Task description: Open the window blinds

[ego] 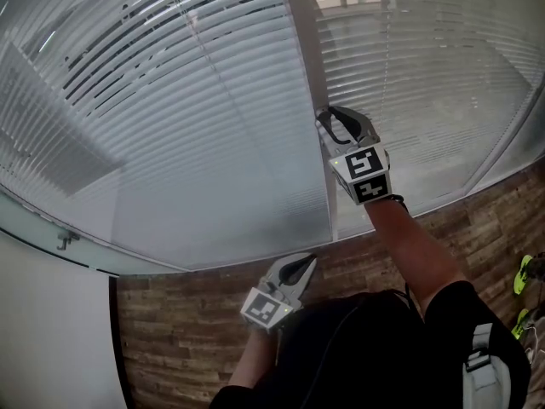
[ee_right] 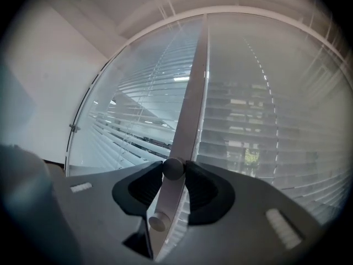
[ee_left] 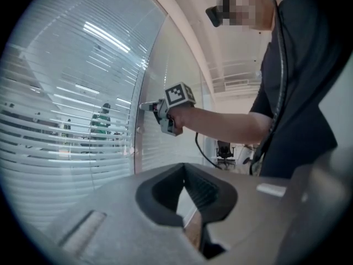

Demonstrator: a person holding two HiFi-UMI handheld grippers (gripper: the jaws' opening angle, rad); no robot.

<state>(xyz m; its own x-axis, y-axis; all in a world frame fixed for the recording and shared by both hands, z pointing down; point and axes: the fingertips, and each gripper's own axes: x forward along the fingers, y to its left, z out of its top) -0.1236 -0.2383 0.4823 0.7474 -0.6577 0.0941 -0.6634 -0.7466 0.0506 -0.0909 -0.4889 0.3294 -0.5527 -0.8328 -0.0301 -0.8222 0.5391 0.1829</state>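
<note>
The right gripper's (ee_right: 173,164) jaws are clenched on a small round knob (ee_right: 173,169). The knob stands out from the grey post (ee_right: 191,98) that divides the two glazed panels, at lower centre of the right gripper view. A second knob (ee_right: 159,221) sits just below it on the same post, outside the grip. The left gripper (ee_left: 185,167) has its jaws closed together on nothing and hangs low, well apart from the glass.

The blinds (ego: 170,126) fill both panels either side of the post. They look to lie behind the panes, so the slats are probably out of reach and the knob is the only place to take hold. It looks hard, smooth and small. It will likely slip under the pads unless they are squeezed square across it and turned about its own axis. The slats seem thin and light, so little force should be needed.

Only the right gripper view shows the knob between the jaws and its neighbour beneath. In the head view the right gripper (ego: 324,118) covers the knob, but both panels show whole, with darker gaps between the slats at upper left. The left gripper view shows the right gripper (ee_left: 148,107) side-on against the post. A green figure is visible through the slats (ee_left: 66,120) at mid left.
</note>
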